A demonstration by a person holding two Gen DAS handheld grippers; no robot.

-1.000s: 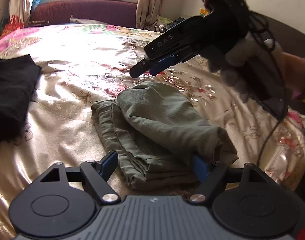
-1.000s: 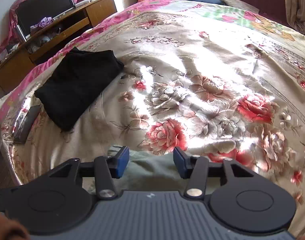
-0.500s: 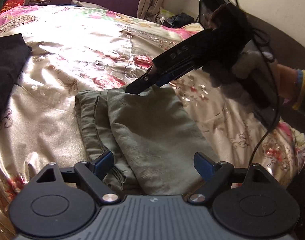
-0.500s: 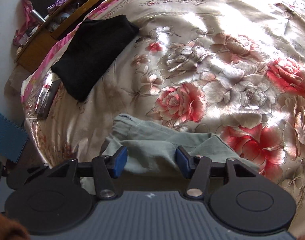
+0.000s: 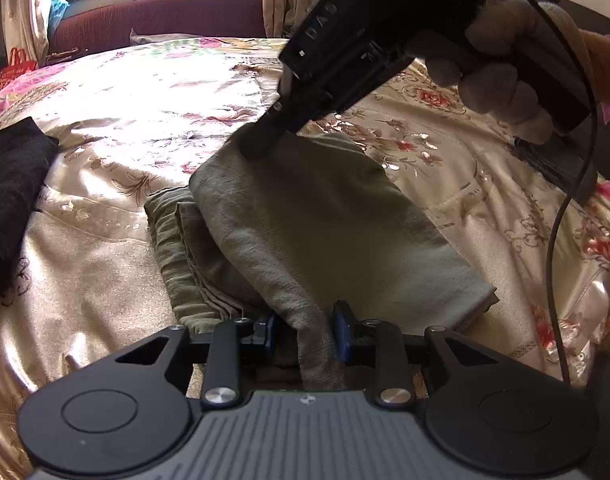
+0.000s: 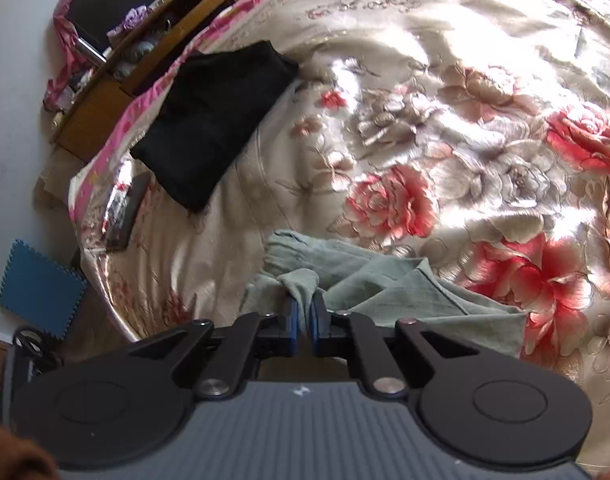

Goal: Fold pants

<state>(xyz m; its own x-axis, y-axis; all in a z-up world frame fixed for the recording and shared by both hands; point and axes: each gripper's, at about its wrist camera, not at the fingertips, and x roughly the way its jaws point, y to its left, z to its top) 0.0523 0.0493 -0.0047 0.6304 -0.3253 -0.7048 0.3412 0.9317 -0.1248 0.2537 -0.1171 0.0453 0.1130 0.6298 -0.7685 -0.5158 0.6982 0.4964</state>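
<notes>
Olive-green pants (image 5: 317,220) lie partly folded on the floral bedspread (image 5: 153,92). My left gripper (image 5: 303,330) is shut on the near edge of the top layer, and cloth bunches between its blue pads. My right gripper (image 6: 303,316) is shut on a pinched corner of the pants (image 6: 385,284). In the left wrist view the right gripper (image 5: 257,144) shows from outside, its tip on the far corner of the top layer, which is lifted a little off the layers beneath.
A folded black garment (image 5: 9,192) lies on the bed to the left; it also shows in the right wrist view (image 6: 217,120). A dark flat object (image 6: 123,212) lies near the bed's edge. A wooden TV stand (image 6: 133,64) and a blue mat (image 6: 41,288) are beyond the bed.
Both grippers closed from open onto the top layer of the pants. The right gripper came down onto the far corner, the left onto the near edge.
</notes>
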